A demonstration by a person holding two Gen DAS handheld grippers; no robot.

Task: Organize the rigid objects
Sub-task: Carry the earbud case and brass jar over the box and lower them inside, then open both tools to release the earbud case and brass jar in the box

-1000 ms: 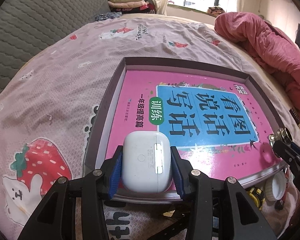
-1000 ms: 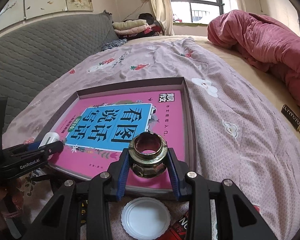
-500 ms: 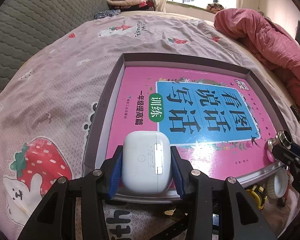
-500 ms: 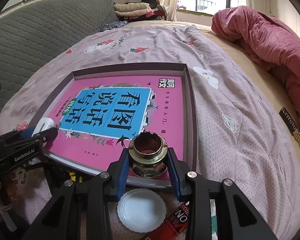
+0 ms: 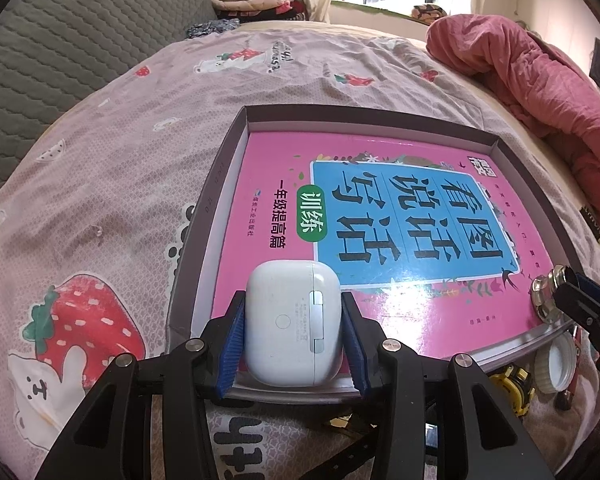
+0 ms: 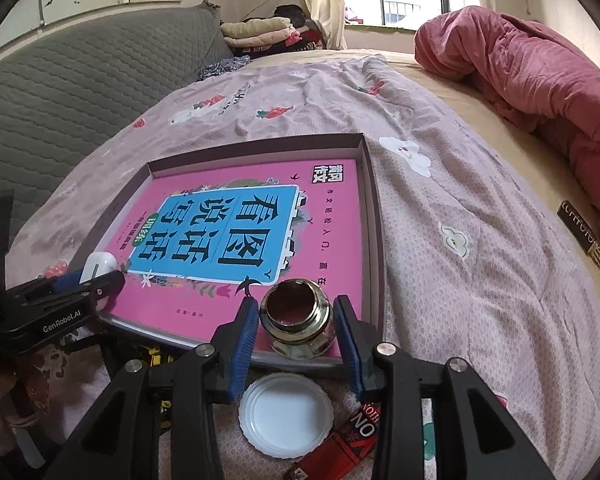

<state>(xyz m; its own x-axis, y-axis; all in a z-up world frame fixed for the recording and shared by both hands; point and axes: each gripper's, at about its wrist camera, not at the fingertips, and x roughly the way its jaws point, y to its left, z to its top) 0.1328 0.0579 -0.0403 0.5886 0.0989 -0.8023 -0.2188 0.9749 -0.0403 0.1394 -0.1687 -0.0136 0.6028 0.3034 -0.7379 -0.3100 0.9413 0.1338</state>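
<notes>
Shallow dark box (image 5: pixel 216 184) on bed, pink book (image 6: pixel 236 240) flat inside. White earbud case (image 5: pixel 294 328), smooth, rounded, clamped in left gripper (image 5: pixel 293 340) over box's near-left corner. Brass nut (image 6: pixel 297 326) stands on book's near-right corner; right gripper (image 6: pixel 296 340) jaws just opening, pads apart from it.

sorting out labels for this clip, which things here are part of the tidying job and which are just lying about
Part of the job:
- white plastic earbud case, between the left tool pads
- brass threaded metal fitting, standing between the right tool jaws, which have just been opening
- shallow dark cardboard box tray
- pink book in it

Lying about:
- white round plastic lid
- red crumpled quilt
- folded clothes
</notes>
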